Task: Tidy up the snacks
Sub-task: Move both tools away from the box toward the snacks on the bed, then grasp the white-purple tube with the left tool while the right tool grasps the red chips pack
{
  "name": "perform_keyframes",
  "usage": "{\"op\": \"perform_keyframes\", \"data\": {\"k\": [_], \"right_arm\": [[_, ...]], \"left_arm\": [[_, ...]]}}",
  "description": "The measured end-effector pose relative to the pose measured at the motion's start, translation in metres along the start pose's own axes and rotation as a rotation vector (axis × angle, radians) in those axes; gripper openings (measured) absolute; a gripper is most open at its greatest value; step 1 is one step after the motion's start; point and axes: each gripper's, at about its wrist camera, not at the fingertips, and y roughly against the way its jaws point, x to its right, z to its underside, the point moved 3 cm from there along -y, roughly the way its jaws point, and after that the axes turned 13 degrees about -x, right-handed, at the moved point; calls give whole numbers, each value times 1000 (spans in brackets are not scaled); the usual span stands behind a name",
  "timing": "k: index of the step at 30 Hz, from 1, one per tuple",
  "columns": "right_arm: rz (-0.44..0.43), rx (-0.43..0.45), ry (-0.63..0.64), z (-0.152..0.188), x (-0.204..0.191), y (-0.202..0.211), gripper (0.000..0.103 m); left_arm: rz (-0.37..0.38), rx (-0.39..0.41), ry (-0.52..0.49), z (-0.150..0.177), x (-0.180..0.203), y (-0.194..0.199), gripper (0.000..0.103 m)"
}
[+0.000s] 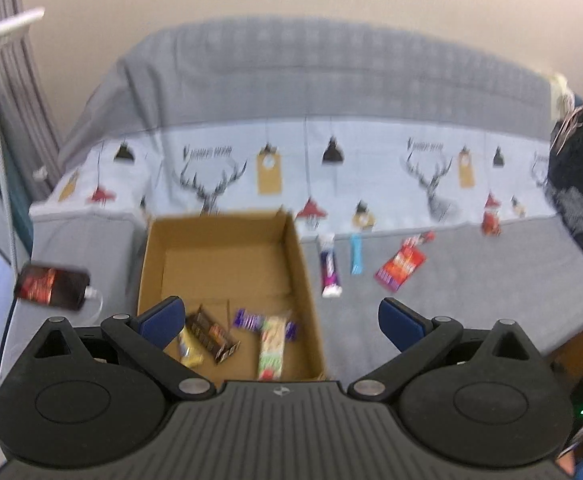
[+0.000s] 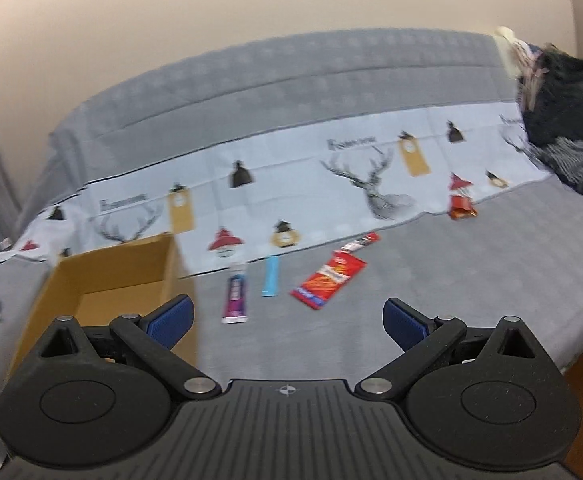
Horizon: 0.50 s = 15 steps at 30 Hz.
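Brown cardboard box (image 1: 227, 256) sits open on the grey cover of the bed (image 1: 471, 280), and four snacks already lie at its near end — a yellow bar (image 1: 191, 350), a dark brown bar (image 1: 211, 334), a purple bar (image 1: 251, 320) and a pale green-and-red bar (image 1: 272, 344) lying across the purple one. Just right of the box, on the cover, a purple-and-white tube (image 1: 330, 266) and a light blue stick (image 1: 356, 254) lie side by side, with a red packet (image 1: 400, 268) further right and a thin red-and-white stick (image 1: 421, 239) just behind it. A small red wrapper (image 1: 490, 222) rests apart, against the deer-printed sheet (image 1: 371, 176). The left gripper (image 1: 281, 318) hangs over the near end of the box, jaws spread wide and holding nothing. The right gripper (image 2: 287, 318) hovers above the cover, right of the box, also wide open and empty. A phone (image 1: 51, 286) on a white cable lies left of the box
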Motion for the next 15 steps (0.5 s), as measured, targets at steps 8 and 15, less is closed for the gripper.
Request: {"op": "perform_keyframes", "data": {"k": [8,15], "right_arm": [[59,-52,-63,-14,37,-39,100],[87,-86,-108,-24,61,-71,100]], "left_arm": [[52,81,-109,-44,53,15,103],[67,39,-132,-73,72,-22,103]]}}
